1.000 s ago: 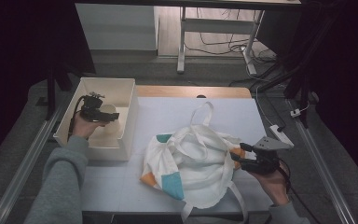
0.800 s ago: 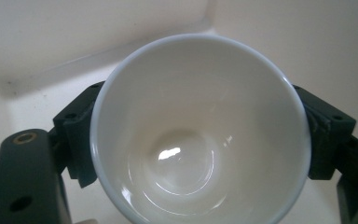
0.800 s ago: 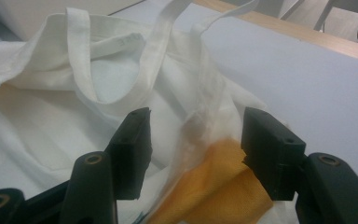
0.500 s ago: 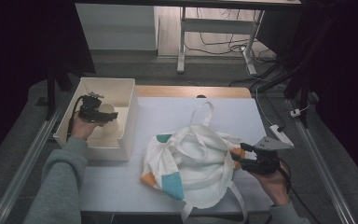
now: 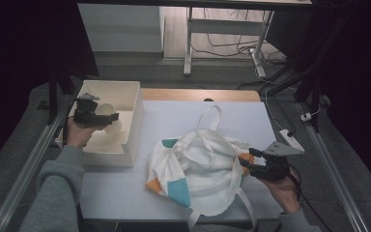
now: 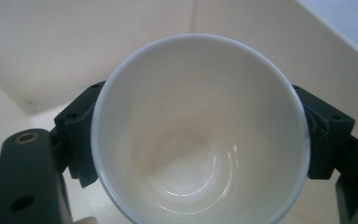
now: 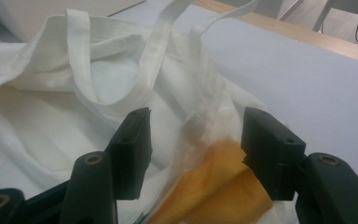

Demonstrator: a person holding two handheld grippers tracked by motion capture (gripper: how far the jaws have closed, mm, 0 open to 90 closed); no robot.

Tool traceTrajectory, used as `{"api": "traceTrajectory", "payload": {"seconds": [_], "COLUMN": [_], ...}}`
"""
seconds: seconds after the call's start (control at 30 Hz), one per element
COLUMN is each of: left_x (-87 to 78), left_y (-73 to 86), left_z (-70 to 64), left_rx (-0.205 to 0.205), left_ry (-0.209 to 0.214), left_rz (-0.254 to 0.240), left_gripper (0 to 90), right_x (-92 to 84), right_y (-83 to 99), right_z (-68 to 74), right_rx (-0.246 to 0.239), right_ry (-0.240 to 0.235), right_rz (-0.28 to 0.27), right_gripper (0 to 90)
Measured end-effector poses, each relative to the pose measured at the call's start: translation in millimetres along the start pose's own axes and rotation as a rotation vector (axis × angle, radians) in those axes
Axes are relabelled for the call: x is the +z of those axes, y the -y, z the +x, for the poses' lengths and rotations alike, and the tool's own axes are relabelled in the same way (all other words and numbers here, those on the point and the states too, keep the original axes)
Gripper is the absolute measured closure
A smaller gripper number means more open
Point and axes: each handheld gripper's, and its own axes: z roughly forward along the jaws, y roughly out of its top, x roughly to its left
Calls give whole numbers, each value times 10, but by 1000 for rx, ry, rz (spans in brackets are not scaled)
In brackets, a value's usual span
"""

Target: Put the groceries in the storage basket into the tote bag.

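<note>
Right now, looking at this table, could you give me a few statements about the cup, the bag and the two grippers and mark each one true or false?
1. The left gripper holds a round white cup between its jaws. True.
2. The cup is full of dark coffee. False: the left gripper view looks straight into it, and it is empty.
3. The cup is held over the white rectangular plastic bin. True.
4. The white cloth tote bag with orange and teal patches hangs from a hook. False: it lies crumpled on the white table.
5. The right gripper sits at the bin. False: it is at the bag's edge, with cloth between its jaws.
</note>
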Motion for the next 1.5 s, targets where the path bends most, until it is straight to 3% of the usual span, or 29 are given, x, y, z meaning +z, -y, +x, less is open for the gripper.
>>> {"api": "traceTrajectory", "payload": {"seconds": [0.4,0.63,1.03,1.3,1.5], "left_x": [-360,-557,-742,-781,-725], "left_y": [-92,-193,-362,-404,-413], "left_z": [-143,-301,-665,-878,-1068], "left_rx": [-8,25,89,102,132], "left_ry": [21,58,130,232,289], "left_rz": [-131,-199,-284,-313,-302], "left_gripper": [196,196,196,196,196], "right_x": [6,6,4,4,4], "right_y": [-1,0,-1,0,-2], "right_z": [4,5,3,3,5], "right_rx": [-1,-1,-2,0,-1], "right_ry": [5,5,6,5,6], "right_rz": [6,6,4,4,3], "right_gripper": [426,427,426,426,425]}}
